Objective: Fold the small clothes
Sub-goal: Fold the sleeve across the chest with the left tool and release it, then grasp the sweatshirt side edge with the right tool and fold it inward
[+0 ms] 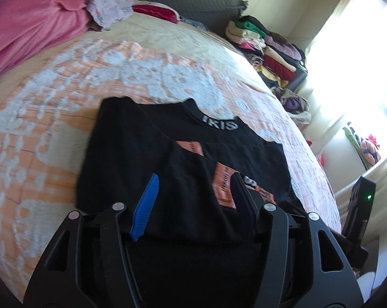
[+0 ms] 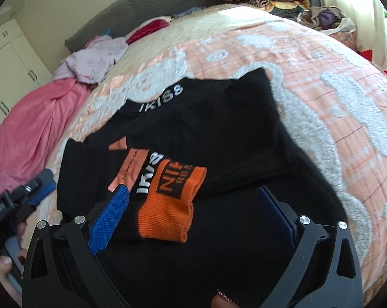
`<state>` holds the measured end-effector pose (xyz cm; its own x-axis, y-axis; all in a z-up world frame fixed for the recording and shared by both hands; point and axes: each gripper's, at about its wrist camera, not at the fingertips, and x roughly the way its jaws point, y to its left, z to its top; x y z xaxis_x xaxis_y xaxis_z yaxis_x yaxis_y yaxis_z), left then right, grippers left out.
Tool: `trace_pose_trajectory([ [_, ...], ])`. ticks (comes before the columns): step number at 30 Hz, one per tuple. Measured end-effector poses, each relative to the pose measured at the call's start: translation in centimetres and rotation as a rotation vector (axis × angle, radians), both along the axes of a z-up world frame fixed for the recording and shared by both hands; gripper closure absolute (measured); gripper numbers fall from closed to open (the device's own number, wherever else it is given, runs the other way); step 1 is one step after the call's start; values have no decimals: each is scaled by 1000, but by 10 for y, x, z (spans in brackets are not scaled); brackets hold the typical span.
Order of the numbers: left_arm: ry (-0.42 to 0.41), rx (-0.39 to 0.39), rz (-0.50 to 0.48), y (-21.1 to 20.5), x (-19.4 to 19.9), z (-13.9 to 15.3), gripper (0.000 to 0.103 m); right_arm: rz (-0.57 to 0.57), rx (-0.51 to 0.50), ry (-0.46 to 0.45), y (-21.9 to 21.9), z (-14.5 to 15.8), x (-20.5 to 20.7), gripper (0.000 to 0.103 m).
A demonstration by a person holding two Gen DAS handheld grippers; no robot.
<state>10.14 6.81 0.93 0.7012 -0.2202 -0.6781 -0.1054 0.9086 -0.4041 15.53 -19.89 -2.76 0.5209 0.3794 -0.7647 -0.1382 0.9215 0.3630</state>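
Right wrist view: a black garment (image 2: 219, 128) with an orange cuff (image 2: 173, 200) lies partly folded on the patterned bedspread (image 2: 334, 89). Both the right gripper (image 2: 193, 215) and left gripper (image 1: 193, 195) hover spread, holding nothing. Best to pinch one edge cleanly, then fold flat.

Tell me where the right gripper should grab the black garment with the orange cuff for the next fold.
Grip the black garment with the orange cuff by the ribbed orange cuff, probably from the near edge. It lies flat on top, just ahead of the open right gripper, and its thick doubled band gives the pads something to pinch.
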Motion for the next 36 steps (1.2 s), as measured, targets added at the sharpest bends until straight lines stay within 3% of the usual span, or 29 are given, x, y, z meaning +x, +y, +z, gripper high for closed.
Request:
trace_pose_trajectory([
  [3,-10,18,39,14,-6,4,45,26,-29,-9,11,-6,6,16],
  [5,-13,28,75,25,-10,6,39,33,-59,-7,17,-11,14,17],
  [9,-14,23,127,41,-18,8,37,40,-103,-20,24,-20,20,30],
  [12,-14,16,169,55,-24,7,36,69,-107,-57,28,-19,17,46],
  [13,-13,12,176,58,-25,7,36,86,-99,-60,29,-19,17,56],
  [16,-9,2,202,66,-28,5,36,123,-88,-64,35,-18,17,69],
  [17,-10,-1,206,68,-29,5,36,137,-85,-74,37,-15,16,82],
  [29,-7,-4,228,74,-35,5,36,211,-110,-312,38,63,14,85],
  [36,-9,5,216,69,-33,5,36,136,-181,-331,9,67,20,85],
])
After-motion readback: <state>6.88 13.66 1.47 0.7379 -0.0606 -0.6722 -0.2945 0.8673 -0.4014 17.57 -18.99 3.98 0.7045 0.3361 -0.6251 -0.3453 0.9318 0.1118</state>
